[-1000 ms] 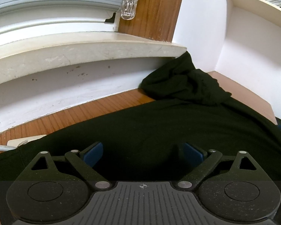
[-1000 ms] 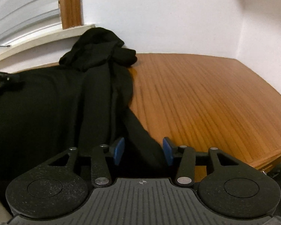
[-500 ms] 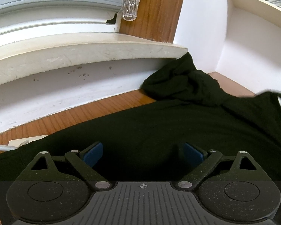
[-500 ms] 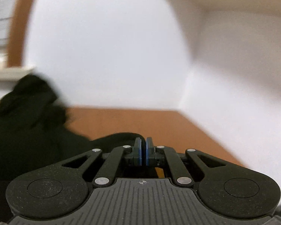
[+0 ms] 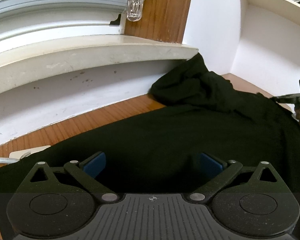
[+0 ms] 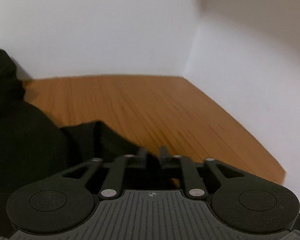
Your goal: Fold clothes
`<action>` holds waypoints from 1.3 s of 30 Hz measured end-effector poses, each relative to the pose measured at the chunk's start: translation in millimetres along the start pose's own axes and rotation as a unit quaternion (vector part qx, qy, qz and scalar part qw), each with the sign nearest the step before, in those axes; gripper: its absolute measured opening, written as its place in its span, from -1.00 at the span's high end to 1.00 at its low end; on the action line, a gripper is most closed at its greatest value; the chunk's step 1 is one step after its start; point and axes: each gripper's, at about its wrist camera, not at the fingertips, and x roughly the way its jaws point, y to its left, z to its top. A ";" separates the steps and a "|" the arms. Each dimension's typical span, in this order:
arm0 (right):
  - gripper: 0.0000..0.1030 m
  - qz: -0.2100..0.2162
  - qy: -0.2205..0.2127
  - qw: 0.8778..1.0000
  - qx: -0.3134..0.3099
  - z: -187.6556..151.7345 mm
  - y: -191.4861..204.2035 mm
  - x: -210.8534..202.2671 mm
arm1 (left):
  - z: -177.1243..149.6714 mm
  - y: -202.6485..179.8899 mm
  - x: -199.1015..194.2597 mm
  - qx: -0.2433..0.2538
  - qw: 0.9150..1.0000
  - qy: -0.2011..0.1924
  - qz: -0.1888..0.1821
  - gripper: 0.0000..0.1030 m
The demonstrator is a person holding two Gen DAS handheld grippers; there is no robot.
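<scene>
While you hold both grippers over the wooden table [image 6: 170, 108], this is how things lie.

Garment: the black garment [image 5: 170, 136] is spread across the table in front of you, its far end bunched into a heap [image 5: 188, 84] against the white wall under the window sill [image 5: 90, 54].

Your left gripper: the left gripper [image 5: 152, 163] hangs low over the cloth with its jaws opening, already spread wide. The blue pads [image 5: 95, 163] stand well apart, and cloth lies beneath and between them, but neither pad presses on it.

Your right gripper: the right gripper [image 6: 152, 156] points along the garment's edge where cloth meets bare wood. Its jaws are opening from a narrow gap. Dark fabric [image 6: 102, 138] lies just under and to the left of the fingertips [image 6: 143, 153]; nothing is pinched in the gap. That view is blurred.

Seen from your left: the other gripper's frame [image 5: 298, 102] shows at the right edge, above the cloth.

Around the table: a white plug block with a grey cable [image 5: 28, 153] sits at the garment's left edge, and a clear clip [image 5: 135, 8] hangs by the window frame.
</scene>
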 end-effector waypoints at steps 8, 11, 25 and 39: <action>0.47 0.078 -0.003 0.995 0.055 6.3 -10.0 -6.3 | -0.2 -0.1 1.8 0.002 1.000 0.001 0.002 -0.98; 0.40 0.098 0.004 0.994 0.054 3.6 -6.8 -6.3 | -0.4 -0.6 2.8 0.001 1.000 0.003 0.002 -0.99; 0.32 0.158 0.030 0.981 0.106 13.1 7.1 0.3 | -0.7 -1.0 4.6 0.000 1.000 0.002 0.000 -0.99; 0.30 0.159 -0.043 0.971 0.174 -5.5 -8.8 -36.4 | -0.8 -1.3 4.9 0.002 1.000 0.002 0.000 -0.99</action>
